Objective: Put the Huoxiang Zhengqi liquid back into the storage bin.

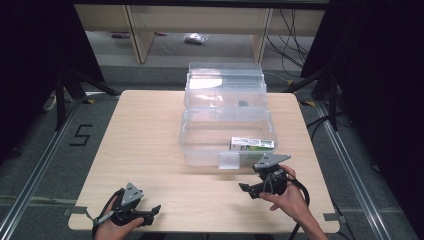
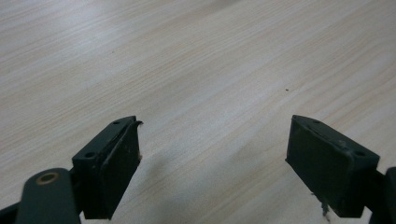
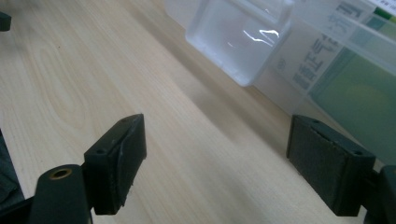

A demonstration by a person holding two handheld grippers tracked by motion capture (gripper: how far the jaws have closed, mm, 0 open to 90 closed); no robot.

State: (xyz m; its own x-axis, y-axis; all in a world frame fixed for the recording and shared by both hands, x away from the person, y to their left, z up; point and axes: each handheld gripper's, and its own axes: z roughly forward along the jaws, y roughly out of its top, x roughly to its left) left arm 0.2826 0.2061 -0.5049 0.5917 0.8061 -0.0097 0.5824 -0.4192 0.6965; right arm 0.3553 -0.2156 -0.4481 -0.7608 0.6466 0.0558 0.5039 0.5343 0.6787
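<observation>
Just beyond right hand-held gripper (image 1: 250, 188), box (image 1: 227, 150).

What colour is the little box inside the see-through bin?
The little box is green and white, clearest in the high view.

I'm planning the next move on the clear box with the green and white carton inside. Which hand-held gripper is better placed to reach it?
Right. The right hand-held gripper sits open just in front of the clear box, near its front latch and the carton. The left hand-held gripper is open over bare table, farther away.
</observation>
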